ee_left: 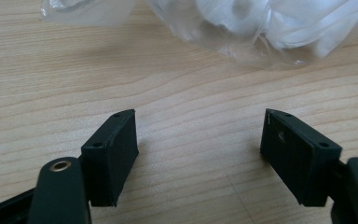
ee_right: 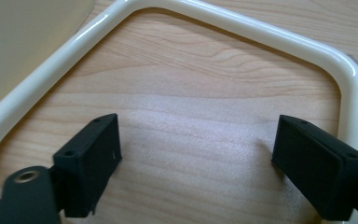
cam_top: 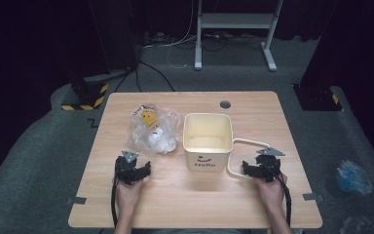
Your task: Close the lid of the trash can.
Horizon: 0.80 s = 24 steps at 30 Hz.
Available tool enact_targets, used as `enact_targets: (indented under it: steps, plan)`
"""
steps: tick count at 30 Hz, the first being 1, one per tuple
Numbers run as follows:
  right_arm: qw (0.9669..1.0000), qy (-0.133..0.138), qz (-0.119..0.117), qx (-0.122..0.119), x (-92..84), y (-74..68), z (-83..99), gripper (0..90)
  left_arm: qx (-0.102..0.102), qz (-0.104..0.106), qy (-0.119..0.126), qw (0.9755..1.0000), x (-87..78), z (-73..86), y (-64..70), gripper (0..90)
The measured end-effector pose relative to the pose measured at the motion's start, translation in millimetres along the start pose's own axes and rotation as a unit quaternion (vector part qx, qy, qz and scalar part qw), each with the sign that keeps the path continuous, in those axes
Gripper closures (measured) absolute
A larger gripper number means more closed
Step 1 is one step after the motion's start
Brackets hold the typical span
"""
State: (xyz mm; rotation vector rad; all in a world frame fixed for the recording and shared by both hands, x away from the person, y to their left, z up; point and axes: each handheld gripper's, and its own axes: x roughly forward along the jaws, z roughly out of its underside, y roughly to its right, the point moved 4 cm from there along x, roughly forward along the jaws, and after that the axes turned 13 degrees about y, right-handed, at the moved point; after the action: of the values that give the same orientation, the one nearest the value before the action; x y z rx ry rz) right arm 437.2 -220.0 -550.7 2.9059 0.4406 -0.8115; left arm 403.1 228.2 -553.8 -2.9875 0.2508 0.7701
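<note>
A cream square bucket (cam_top: 207, 139) with a smiley and "Hello" on its front stands mid-table, its handle (cam_top: 246, 145) folded down flat to the right. A crumpled clear plastic bag (cam_top: 153, 128) with something yellow and white inside lies left of the bucket. My left gripper (cam_top: 135, 168) rests on the table just in front of the bag (ee_left: 261, 28), jaws wide apart over bare wood. My right gripper (cam_top: 262, 168) sits at the handle (ee_right: 242, 35), open; the handle's loop curves around the bare wood between the jaws.
The wooden table (cam_top: 185, 204) has a round cable hole (cam_top: 225, 104) at its far edge. On the carpet to the right lies a bluish plastic bag (cam_top: 353, 176). A white desk frame (cam_top: 233, 29) stands behind the table.
</note>
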Motion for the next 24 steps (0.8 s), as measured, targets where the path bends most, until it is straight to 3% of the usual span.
enact_targets:
  steps: [3, 5, 7, 11, 14, 20, 24]
  plan:
    - [0.9995, 0.004, -0.031, 0.01, -4.5, 1.7, -2.3, 16.9, -0.001, 0.001, -0.002, 1.0, -0.2, 0.2, -0.1, 27.1]
    - [0.9994, 0.006, -0.034, 0.001, -7.6, 4.3, -5.6, 17.1, -0.001, 0.001, -0.002, 1.0, -0.2, 0.2, -0.1, 27.2]
    - [0.9995, 0.008, -0.029, -0.011, -12.0, 9.6, -10.1, 17.9, -0.002, 0.003, 0.0, 1.0, -0.3, 0.1, 0.2, 27.7]
    - [0.9991, 0.019, -0.037, -0.002, -15.7, 21.0, -13.6, 17.9, 0.001, 0.007, 0.002, 1.0, -0.3, 0.0, 0.9, 29.9]
    - [0.9992, 0.01, -0.039, 0.006, -15.8, 29.3, -14.3, 17.6, 0.001, 0.007, 0.003, 1.0, -0.3, -0.1, 0.8, 30.0]
    - [0.9989, 0.028, -0.035, 0.011, -17.8, 42.7, -24.2, 30.5, -0.001, 0.006, 0.002, 1.0, -0.2, 0.0, 0.9, 29.6]
    - [0.999, 0.026, -0.034, 0.013, -15.4, 48.6, -27.4, 34.4, 0.0, 0.007, 0.002, 1.0, -0.1, 0.0, 1.0, 29.4]
